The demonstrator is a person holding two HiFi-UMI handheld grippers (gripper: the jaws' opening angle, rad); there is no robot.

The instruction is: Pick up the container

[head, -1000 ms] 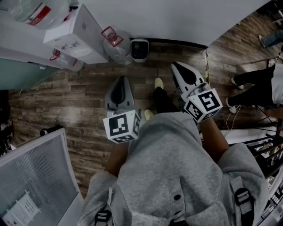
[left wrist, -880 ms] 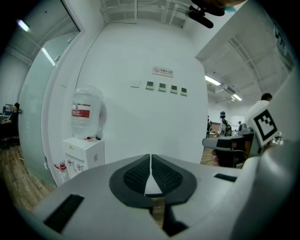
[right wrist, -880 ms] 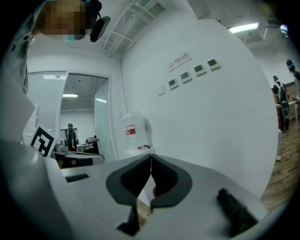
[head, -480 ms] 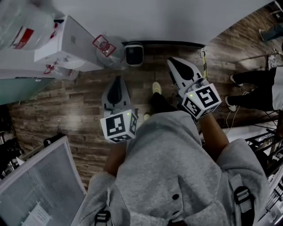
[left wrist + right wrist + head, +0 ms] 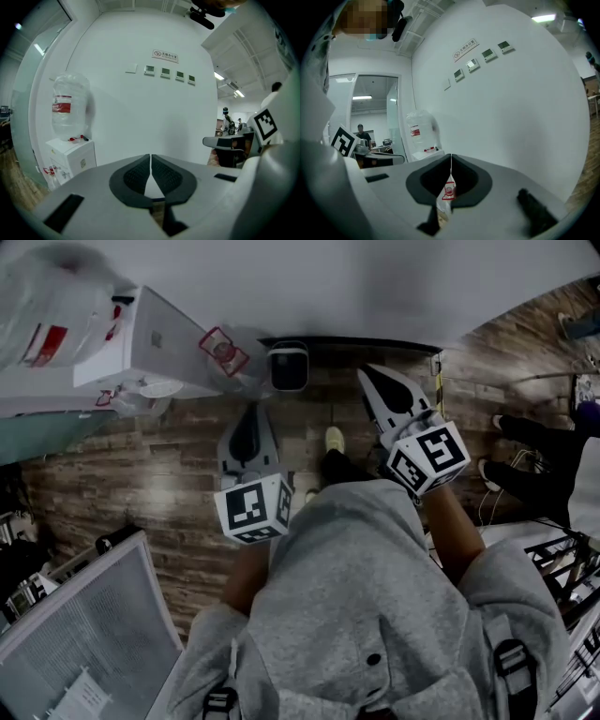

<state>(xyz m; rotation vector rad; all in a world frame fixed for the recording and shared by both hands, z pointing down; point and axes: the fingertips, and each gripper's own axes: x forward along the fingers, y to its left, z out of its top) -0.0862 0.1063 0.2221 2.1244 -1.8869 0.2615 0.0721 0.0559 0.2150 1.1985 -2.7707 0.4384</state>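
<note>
Left gripper (image 5: 251, 413) and right gripper (image 5: 375, 381) both clenched empty; reaching the bottle (image 5: 228, 351) at the floor's (image 5: 141, 474) far edge unopened risks toppling it.

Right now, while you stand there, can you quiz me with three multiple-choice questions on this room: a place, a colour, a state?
1. The water cooler stands:
A. by the wall, left of the person
B. by the desks, on the right
C. between the two grippers

2. The label on the cooler's bottle is:
A. green
B. blue
C. red

3. The left gripper has its jaws:
A. wide apart
B. together, with nothing between
C. closed on a bottle

Answers:
1 A: the head view shows it at upper left, against the wall.
2 C: a red band crosses the clear bottle.
3 B: the left gripper view shows the tips meeting on nothing.
</note>
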